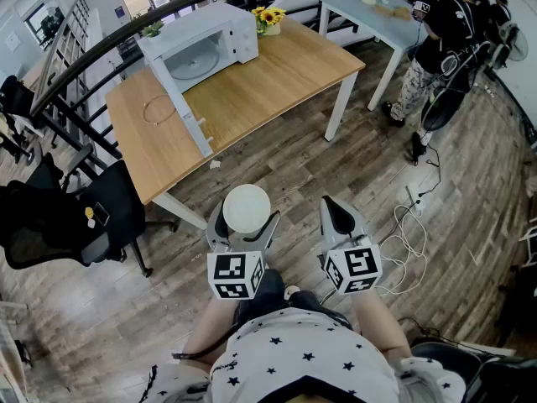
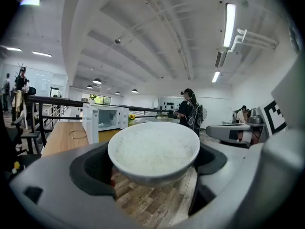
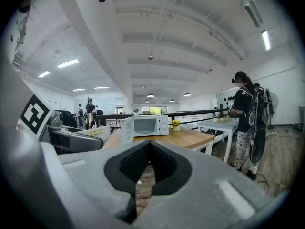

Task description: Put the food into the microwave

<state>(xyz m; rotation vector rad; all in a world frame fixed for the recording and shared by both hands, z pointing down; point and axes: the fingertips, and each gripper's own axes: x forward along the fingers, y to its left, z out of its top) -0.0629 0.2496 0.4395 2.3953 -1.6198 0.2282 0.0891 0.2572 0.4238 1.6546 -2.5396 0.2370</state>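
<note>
A white bowl of rice [image 1: 246,208] sits between the jaws of my left gripper [image 1: 246,217], which is shut on it; in the left gripper view the bowl [image 2: 153,151] is upright and fills the gap between the dark pads. The white microwave [image 1: 201,44] stands at the far left of the wooden table [image 1: 277,74], its door [image 1: 180,107] swung open toward me and its turntable bare. Both grippers hover over the floor, well short of the table. My right gripper [image 1: 334,210] is beside the left one, its jaws together with nothing in them [image 3: 150,147].
A pot of sunflowers [image 1: 268,17] stands right of the microwave, and a thin ring [image 1: 157,109] lies on the table's left part. A black office chair [image 1: 75,217] is at the left. A person [image 1: 445,40] stands by a white table [image 1: 369,15]. Cables [image 1: 411,225] trail on the floor.
</note>
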